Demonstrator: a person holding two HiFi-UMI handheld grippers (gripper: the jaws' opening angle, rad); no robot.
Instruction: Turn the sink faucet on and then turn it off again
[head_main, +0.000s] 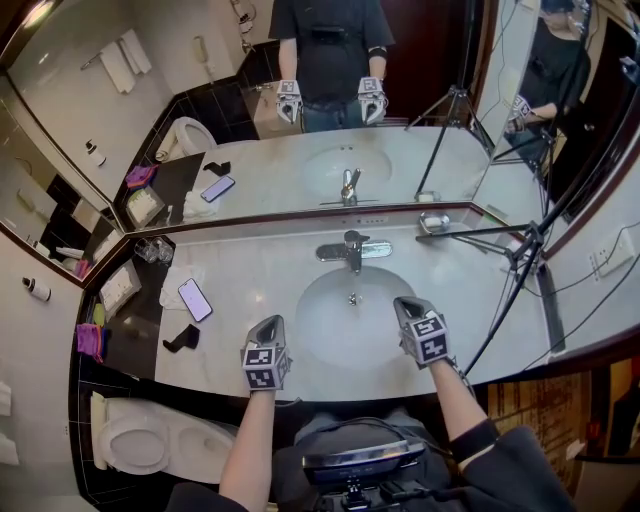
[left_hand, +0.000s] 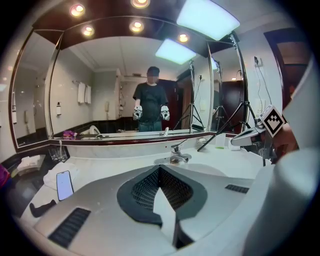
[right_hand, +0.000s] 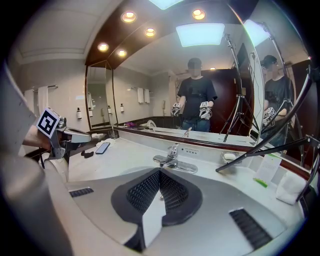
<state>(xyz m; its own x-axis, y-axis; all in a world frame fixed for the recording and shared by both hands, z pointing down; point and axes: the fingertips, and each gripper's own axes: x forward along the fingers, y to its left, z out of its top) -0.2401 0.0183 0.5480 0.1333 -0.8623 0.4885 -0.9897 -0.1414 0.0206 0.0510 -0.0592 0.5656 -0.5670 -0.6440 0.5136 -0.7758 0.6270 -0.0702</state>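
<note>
A chrome single-lever faucet (head_main: 353, 248) stands at the back of the white sink basin (head_main: 312, 322); I see no water running from it. My left gripper (head_main: 272, 324) hovers over the basin's front left rim, shut and holding nothing. My right gripper (head_main: 405, 303) is over the front right rim, also shut and holding nothing. Both point toward the faucet and stay short of it. In the left gripper view the faucet (left_hand: 177, 156) lies just beyond the shut left gripper (left_hand: 160, 171). In the right gripper view the faucet (right_hand: 174, 159) sits ahead of the shut right gripper (right_hand: 160, 174).
A phone (head_main: 195, 299), a black holder (head_main: 181, 339) and a folded towel (head_main: 179, 280) lie on the counter at the left. A tripod (head_main: 520, 250) leans over the right side, beside a soap dish (head_main: 434, 221). The toilet (head_main: 150, 440) is at lower left; the mirror (head_main: 330, 110) rises behind.
</note>
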